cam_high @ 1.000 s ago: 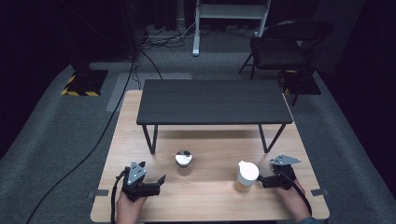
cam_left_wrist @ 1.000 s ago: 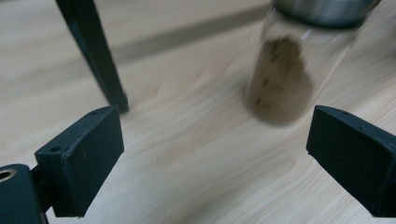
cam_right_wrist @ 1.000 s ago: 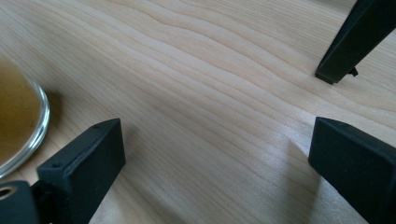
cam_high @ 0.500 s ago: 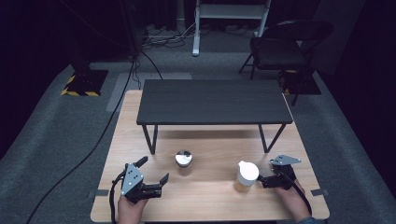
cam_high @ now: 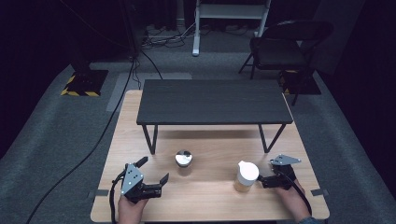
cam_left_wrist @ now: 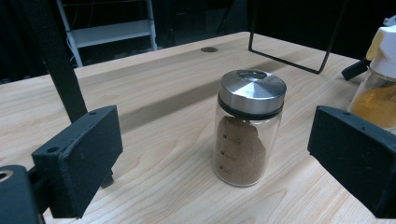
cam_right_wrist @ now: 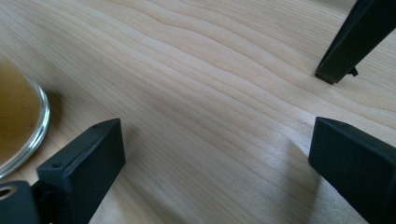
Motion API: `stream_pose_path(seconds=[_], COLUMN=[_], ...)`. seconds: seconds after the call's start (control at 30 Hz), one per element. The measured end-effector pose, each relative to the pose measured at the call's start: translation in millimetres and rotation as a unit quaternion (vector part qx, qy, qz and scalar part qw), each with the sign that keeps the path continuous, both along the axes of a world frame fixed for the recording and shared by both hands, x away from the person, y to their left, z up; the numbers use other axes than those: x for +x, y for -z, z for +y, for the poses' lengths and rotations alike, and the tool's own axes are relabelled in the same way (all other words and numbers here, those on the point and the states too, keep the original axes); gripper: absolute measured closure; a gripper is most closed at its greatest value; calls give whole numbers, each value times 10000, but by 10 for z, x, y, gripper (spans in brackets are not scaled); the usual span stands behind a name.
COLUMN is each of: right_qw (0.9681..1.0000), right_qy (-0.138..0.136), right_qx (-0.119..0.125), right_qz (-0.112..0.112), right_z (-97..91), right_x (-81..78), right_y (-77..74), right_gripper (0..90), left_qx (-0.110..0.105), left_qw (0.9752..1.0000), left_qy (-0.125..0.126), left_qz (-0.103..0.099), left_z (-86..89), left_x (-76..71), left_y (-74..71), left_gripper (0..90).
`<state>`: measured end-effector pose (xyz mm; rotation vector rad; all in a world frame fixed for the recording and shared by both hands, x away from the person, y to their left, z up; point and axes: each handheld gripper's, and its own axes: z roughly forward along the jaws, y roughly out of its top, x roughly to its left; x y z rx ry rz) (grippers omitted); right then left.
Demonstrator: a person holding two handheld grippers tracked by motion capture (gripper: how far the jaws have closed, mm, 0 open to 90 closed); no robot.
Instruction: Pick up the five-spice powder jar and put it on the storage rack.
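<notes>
A glass spice jar (cam_high: 183,161) with a steel lid and brown powder stands on the wooden table (cam_high: 210,196). In the left gripper view the spice jar (cam_left_wrist: 250,135) is just ahead of the gap between the jaws. My left gripper (cam_high: 154,170) is open, to the jar's near left and apart from it; its jaws (cam_left_wrist: 212,149) hold nothing. A white-lidded jar (cam_high: 246,176) with amber contents stands to the right. My right gripper (cam_high: 264,178) is open just right of it. In the right gripper view the jar's glass base (cam_right_wrist: 21,116) lies left of the left jaw.
A low black bench (cam_high: 215,100) on thin metal legs stands across the table's far half; one leg foot (cam_right_wrist: 348,46) is ahead of the right gripper. The white-lidded jar (cam_left_wrist: 379,81) is at the right edge of the left gripper view. A chair (cam_high: 285,46) stands on the floor beyond.
My left gripper has turned slightly toward the steel-lidded jar, and its jaws now show spread apart. The right gripper and both jars have not moved.
</notes>
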<state>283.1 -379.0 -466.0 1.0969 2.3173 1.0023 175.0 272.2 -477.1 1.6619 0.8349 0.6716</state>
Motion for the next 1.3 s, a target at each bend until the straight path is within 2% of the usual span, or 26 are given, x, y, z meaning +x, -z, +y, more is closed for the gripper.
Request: stream_pose_path(seconds=[0.33, 0.5, 0.63, 0.73, 0.93, 1.03, 1.2, 1.3], right_qw=[10000, 10000, 10000, 10000, 10000, 10000, 10000, 10000], right_qy=[14, 15, 9, 5, 5, 5, 5, 5], right_qx=[-12, -13, -10, -12, -14, -14, -13, -14], right_qz=[7, 21, 24, 25, 25, 25, 26, 26], right_z=[9, 18, 17, 17, 18, 19, 18, 18], right_x=[5, 19, 23, 25, 26, 27, 27, 26], right_y=[-2, -4, -4, -5, -5, -5, -5, -5], right_gripper=[21, 14, 13, 13, 12, 12, 12, 12], left_qx=[-109, -149, -146, -107, -291, -291, -377, -246], left_qw=[9999, 9997, 9995, 9994, 9987, 9986, 9984, 9990], left_qy=[103, 195, 260, 336, 420, 445, 417, 371], left_qz=[6, 81, 114, 48, 57, 32, 47, 53], left_z=[31, -4, -109, -223, -444, -558, -642, -671], left_x=[36, 120, 186, 230, 375, 458, 575, 609], left_y=[9, -7, -19, -39, -34, -40, -9, 6], left_gripper=[25, 25, 26, 25, 30, 36, 37, 37])
